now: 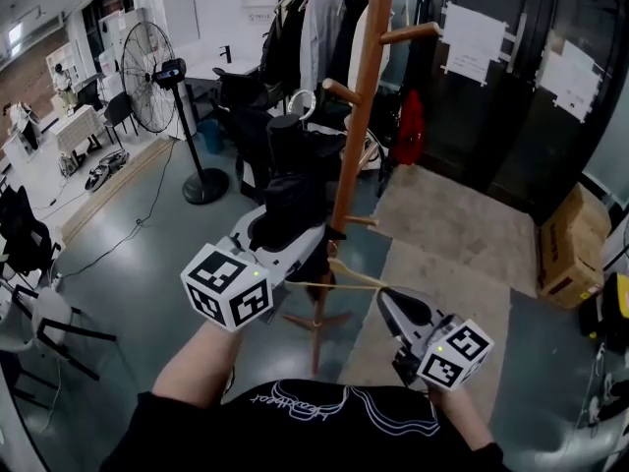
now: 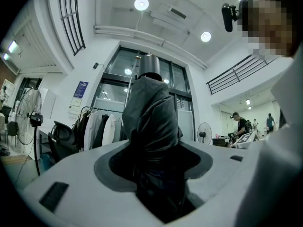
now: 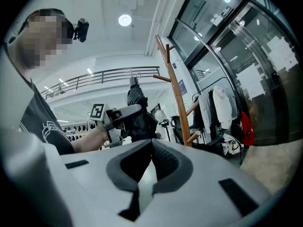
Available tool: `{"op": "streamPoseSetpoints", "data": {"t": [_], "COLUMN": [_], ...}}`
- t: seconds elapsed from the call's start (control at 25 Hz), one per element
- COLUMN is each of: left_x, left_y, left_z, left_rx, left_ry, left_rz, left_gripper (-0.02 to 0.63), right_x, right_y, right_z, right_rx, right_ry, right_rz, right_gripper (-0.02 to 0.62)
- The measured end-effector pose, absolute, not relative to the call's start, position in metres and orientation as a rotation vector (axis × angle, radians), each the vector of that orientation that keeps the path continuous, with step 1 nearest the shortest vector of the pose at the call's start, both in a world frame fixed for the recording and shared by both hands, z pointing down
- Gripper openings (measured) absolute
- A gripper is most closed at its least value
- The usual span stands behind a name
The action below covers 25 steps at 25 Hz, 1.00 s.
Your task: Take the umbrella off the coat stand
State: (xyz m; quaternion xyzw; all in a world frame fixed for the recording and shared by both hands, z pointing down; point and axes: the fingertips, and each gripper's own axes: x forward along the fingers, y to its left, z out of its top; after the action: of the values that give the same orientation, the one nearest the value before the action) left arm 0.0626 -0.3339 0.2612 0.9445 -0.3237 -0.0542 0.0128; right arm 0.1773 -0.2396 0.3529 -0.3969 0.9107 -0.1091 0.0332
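Note:
A black folded umbrella [image 1: 285,160] stands upright in my left gripper [image 1: 291,244], whose jaws are shut on its lower part. The left gripper view shows the umbrella [image 2: 151,112] filling the space between the jaws of the left gripper [image 2: 152,151], its grey cap on top. It is held just left of the wooden coat stand [image 1: 356,96], clear of the pegs. My right gripper [image 1: 390,301] is lower and to the right, near the stand's base, shut and empty. From the right gripper [image 3: 149,148], I see the umbrella [image 3: 137,105] left of the coat stand [image 3: 173,91].
A standing fan [image 1: 157,67] is at the back left. A clothes rack with coats [image 1: 314,18] stands behind the coat stand, next to a glass door [image 1: 511,77]. A rug [image 1: 462,224] and a cardboard box [image 1: 570,244] lie to the right, black chairs [image 1: 25,229] to the left.

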Motion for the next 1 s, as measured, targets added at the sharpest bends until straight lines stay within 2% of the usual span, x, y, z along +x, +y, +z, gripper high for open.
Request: {"op": "streamPoseSetpoints", "data": {"t": [0.4, 0.72, 1.0], "left_x": [0.029, 0.022, 0.02], "left_y": [-0.248, -0.224, -0.201], "left_z": [0.324, 0.339, 0.363], "left_rx": [2.918, 2.853, 2.818], "left_ry": [-0.755, -0.646, -0.576], "left_rz": [-0.171, -0.085, -0.078], "left_gripper": [0.236, 0.236, 0.236], "right_x": [0.138, 0.121, 0.117], "right_y": [-0.209, -0.204, -0.18], "right_z": [0.365, 0.333, 0.341], "right_rx": [-1.269, -1.319, -1.354], "right_ry": [2.728, 2.664, 2.637], "right_rz": [-0.304, -0.275, -0.278], "right_gripper": [-0.003, -0.002, 0.0]}}
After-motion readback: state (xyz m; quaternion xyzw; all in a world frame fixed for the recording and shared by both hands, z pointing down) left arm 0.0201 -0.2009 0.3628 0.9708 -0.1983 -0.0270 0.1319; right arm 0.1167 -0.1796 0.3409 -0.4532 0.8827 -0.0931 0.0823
